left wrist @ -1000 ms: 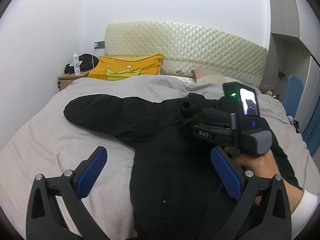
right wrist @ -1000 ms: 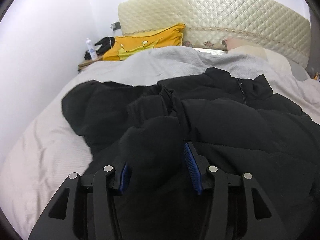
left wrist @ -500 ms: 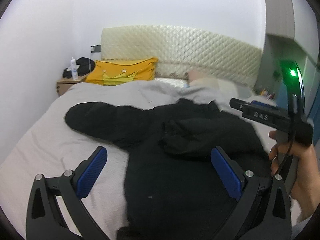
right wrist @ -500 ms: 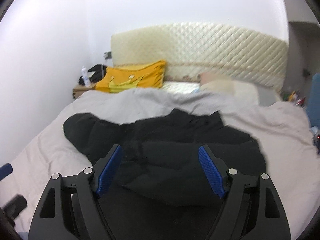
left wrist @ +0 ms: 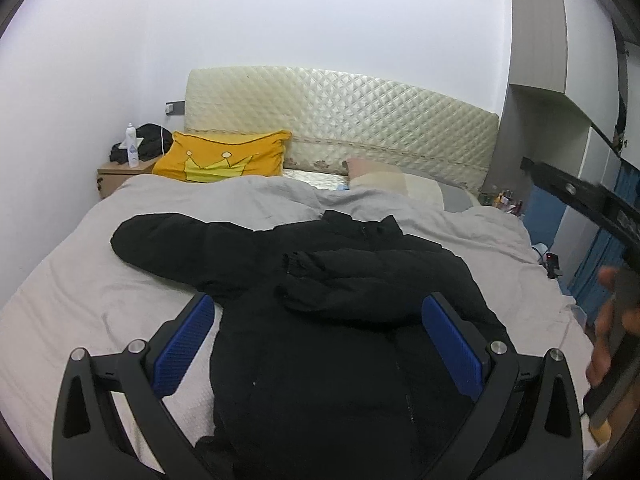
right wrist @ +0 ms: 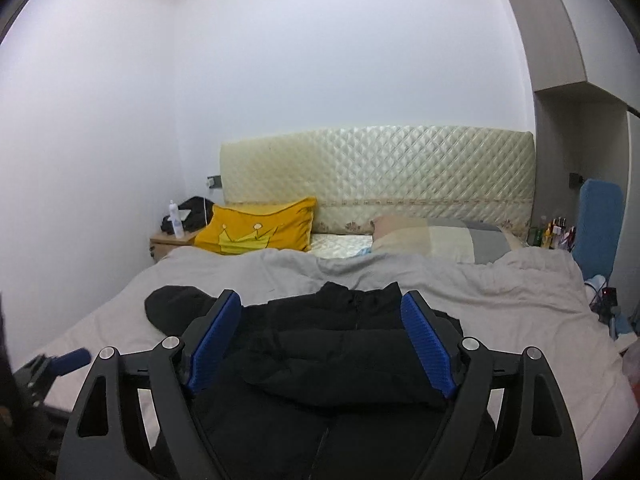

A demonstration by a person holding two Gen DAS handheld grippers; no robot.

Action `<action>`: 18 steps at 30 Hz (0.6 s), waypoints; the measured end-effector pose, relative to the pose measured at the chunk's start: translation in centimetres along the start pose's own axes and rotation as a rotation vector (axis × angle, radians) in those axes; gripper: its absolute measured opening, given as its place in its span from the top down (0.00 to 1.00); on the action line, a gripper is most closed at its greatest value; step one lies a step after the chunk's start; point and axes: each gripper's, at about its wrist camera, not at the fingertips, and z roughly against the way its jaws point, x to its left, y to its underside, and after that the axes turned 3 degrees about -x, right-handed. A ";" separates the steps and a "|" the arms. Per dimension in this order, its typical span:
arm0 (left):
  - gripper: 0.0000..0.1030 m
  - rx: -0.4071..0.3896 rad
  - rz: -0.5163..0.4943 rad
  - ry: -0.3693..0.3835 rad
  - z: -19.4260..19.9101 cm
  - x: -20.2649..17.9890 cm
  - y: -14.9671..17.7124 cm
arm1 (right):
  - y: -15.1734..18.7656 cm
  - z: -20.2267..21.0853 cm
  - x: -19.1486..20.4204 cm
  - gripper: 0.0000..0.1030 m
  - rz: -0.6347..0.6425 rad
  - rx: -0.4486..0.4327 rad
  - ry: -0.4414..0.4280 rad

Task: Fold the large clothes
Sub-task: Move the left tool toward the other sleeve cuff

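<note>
Black padded jacket (left wrist: 328, 344) spread flat on the bed (left wrist: 80, 288) — one sleeve stretched out to the left, the other folded across the chest. Left hand-held gripper (left wrist: 320, 344) raised above the jacket's lower body, jaws wide apart, nothing between the blue pads (left wrist: 452, 344). Right hand-held gripper (right wrist: 320, 344) lifted clear over the folded sleeve, jaws opening, empty — jacket below and ahead of both. Yellow crown pillow (left wrist: 224, 160) against the quilted headboard (left wrist: 360, 120), well beyond the collar.
</note>
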 end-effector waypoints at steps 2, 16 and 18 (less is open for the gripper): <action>0.00 0.003 -0.003 0.004 0.2 -0.1 0.2 | 0.8 0.9 -0.1 0.19 0.005 -0.006 0.007; 0.00 0.043 -0.025 0.013 -1.1 -0.7 3.5 | 9.1 5.0 -3.0 0.17 -0.078 0.017 0.055; 0.00 0.050 -0.029 0.025 -1.4 -0.8 4.0 | 9.7 5.5 -3.2 0.17 -0.084 0.010 0.061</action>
